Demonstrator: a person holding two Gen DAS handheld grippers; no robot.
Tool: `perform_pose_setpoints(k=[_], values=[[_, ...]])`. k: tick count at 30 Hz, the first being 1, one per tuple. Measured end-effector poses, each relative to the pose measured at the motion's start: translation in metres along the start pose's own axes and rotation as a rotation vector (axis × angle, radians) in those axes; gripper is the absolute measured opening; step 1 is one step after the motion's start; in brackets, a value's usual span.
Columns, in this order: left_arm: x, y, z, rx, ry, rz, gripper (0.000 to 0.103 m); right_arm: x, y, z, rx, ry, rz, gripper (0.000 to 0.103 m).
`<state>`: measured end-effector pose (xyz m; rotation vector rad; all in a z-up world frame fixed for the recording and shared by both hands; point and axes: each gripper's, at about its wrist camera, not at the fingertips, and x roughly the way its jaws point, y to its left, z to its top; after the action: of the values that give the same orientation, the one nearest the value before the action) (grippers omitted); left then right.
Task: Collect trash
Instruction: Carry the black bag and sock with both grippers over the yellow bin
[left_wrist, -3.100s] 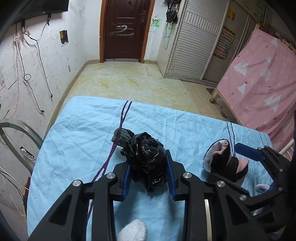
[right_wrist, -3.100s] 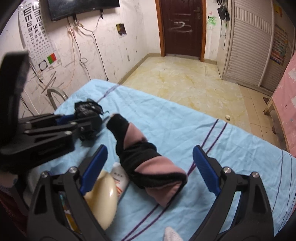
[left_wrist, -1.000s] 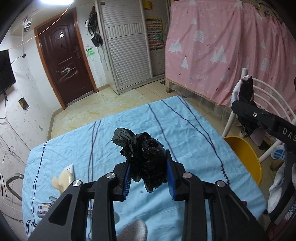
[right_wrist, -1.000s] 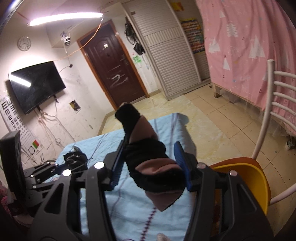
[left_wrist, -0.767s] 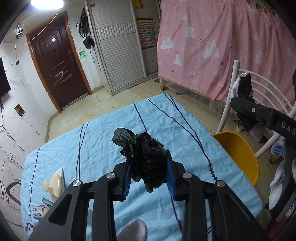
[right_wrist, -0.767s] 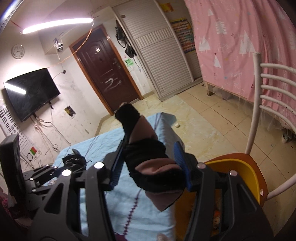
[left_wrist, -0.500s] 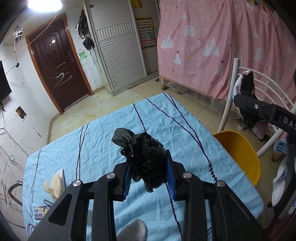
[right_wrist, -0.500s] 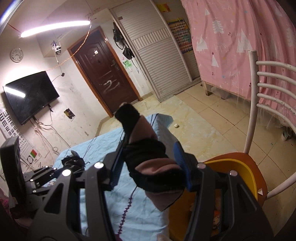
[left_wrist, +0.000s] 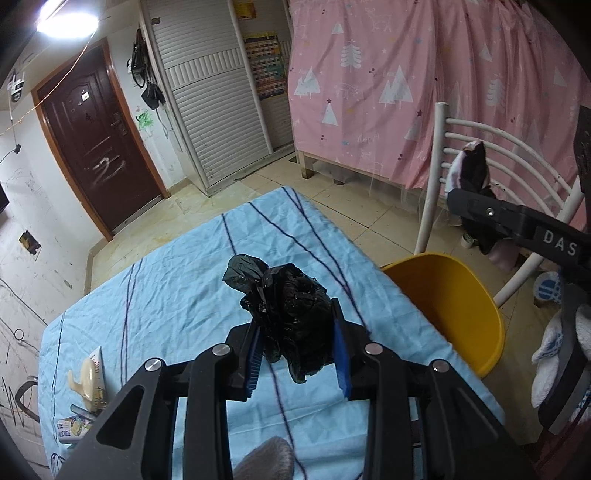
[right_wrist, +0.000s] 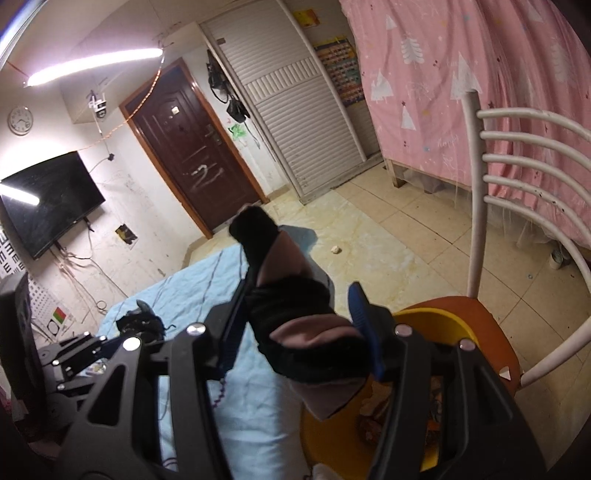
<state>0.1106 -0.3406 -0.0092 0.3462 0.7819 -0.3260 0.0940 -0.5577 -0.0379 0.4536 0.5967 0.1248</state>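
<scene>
My left gripper (left_wrist: 297, 349) is shut on a crumpled black plastic bag (left_wrist: 291, 314) and holds it above the blue-clothed table (left_wrist: 177, 291). My right gripper (right_wrist: 301, 336) is shut on a black and pink sock (right_wrist: 295, 314), held up over the near rim of a yellow bin (right_wrist: 436, 321). In the left wrist view the yellow bin (left_wrist: 454, 295) sits to the right of the table's edge, and the right gripper with the sock (left_wrist: 472, 173) hangs above it.
A white metal chair (right_wrist: 517, 155) with an orange seat carries the bin. A cream bottle and a tube (left_wrist: 88, 373) lie at the table's left edge. A pink curtain (left_wrist: 424, 74) hangs behind. The tiled floor and a brown door (left_wrist: 96, 147) lie beyond.
Both grippers have lifted their loads off the table and swung right toward the yellow bin. The right gripper closed on the sock and now hangs over the bin's rim.
</scene>
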Motion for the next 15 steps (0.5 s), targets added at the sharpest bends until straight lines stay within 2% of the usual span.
perform_pose_setpoints(k=[7,10,12,15], values=[[-0.003,-0.028,0.002,0.047,-0.047,-0.086,0.023,0.000,-0.015,-0.005,0.024,-0.001,-0.007,0.053],[-0.004,-0.040,0.003,0.064,-0.074,-0.166,0.023,0.001,-0.022,-0.006,0.037,-0.001,-0.011,0.053],[-0.003,-0.047,0.002,0.056,-0.080,-0.265,0.023,0.001,-0.027,-0.005,0.044,-0.003,-0.015,0.054],[-0.001,-0.054,0.001,0.054,-0.079,-0.323,0.023,-0.002,-0.034,-0.006,0.058,-0.010,-0.018,0.054]])
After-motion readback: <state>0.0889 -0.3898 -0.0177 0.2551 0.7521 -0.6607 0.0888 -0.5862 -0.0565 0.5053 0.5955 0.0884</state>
